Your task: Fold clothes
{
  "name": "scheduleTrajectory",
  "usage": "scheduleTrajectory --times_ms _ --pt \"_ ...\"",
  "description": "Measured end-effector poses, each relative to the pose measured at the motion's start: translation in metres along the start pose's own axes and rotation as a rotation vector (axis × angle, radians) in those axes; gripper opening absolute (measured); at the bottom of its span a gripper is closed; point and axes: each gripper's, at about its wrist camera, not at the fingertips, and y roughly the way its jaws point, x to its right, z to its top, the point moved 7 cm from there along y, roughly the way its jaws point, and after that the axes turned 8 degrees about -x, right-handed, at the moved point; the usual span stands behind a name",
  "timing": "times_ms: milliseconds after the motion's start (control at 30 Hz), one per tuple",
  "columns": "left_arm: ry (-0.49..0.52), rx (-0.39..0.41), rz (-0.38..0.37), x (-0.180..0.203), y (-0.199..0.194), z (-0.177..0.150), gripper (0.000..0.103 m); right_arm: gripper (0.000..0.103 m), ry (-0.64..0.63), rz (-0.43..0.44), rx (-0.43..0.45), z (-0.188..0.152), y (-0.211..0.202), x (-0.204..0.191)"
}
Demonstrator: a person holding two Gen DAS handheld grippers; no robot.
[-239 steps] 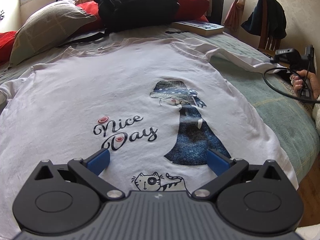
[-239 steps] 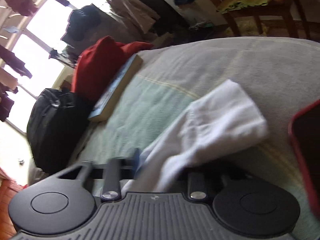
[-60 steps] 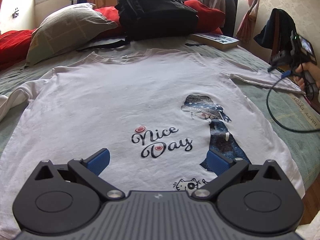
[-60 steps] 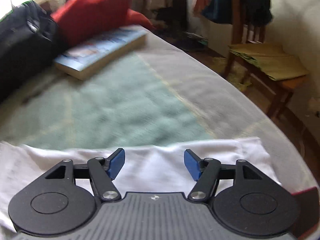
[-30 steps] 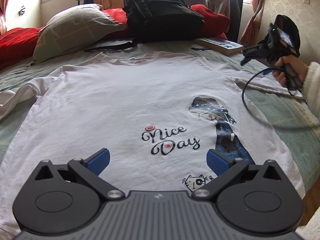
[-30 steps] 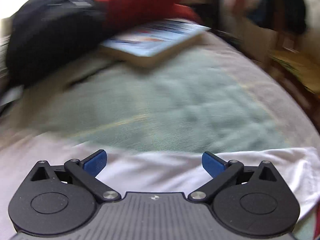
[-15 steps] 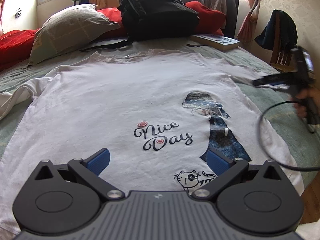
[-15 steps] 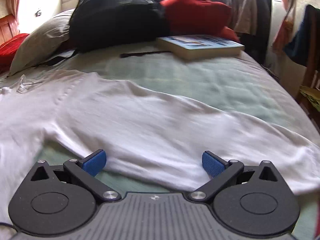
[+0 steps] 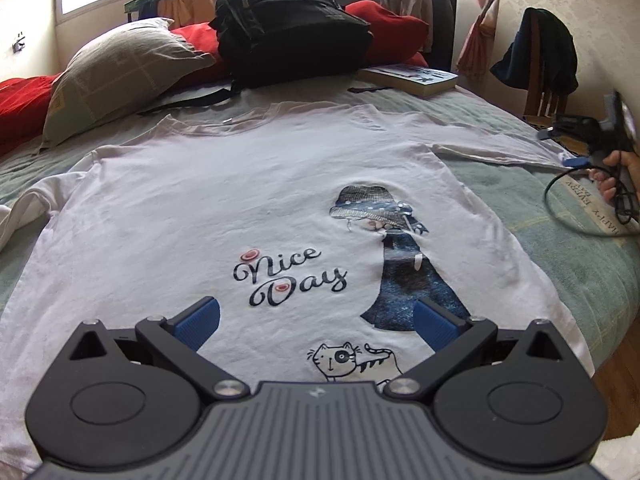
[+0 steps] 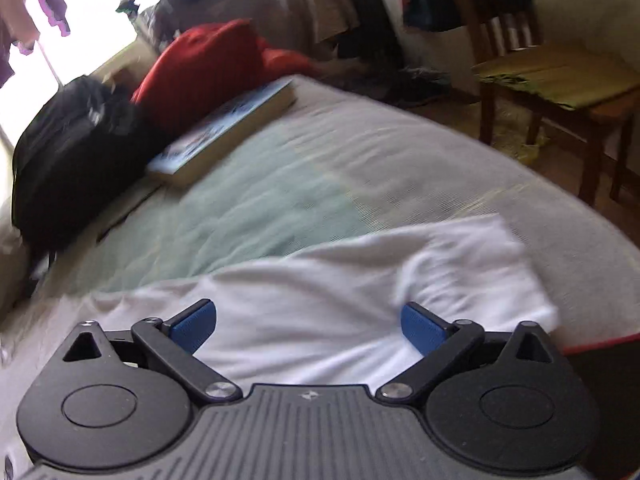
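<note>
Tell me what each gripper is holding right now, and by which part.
Nothing is held. The left gripper is open over the T-shirt hem; the right gripper is open over its sleeve.

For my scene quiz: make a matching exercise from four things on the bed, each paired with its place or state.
Things:
1. T-shirt
2. backpack
3. book
4. left gripper

Places or states:
a. open over the hem
b. spread flat, print up
c. against the red pillows
d. flat, right of the backpack

Pairs: 1-b, 2-c, 3-d, 4-a
</note>
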Motion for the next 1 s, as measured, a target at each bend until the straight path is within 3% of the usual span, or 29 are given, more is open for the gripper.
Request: scheduleTrajectory --times_ms 133,233,500,600,767,967,1000 --pt "0.006 0.004 -0.001 0.002 -0.001 0.003 0.102 0.101 0.050 -0.072 0.027 0.008 -0.006 0.018" --pt "0.003 0.002 -0.001 0.001 0.000 0.001 0.102 0.102 -0.069 -0.064 0.017 0.002 -0.004 -0.014" --pt "-0.012 -0.013 0.003 -0.003 0.003 -0.006 0.102 0.103 -0.303 -0.190 -0.046 -0.039 0.021 -0.046" --pt "-0.027 -0.006 -0.002 -0.009 0.003 -0.007 0.102 0.103 -0.228 -0.230 -0.070 -0.034 0.006 -0.035" --pt "-0.051 0.003 -0.003 -0.021 0.003 -0.008 0.102 0.103 -0.326 -0.137 -0.024 -0.036 -0.028 -0.089" --pt "-0.084 0.013 0.011 -0.036 -0.002 -0.014 0.102 0.103 -0.381 0.223 -0.124 -0.048 -0.010 -0.215" --pt "-0.090 0.018 0.015 -0.039 -0.003 -0.013 0.102 0.103 -0.375 0.240 -0.149 -0.050 0.001 -0.230"
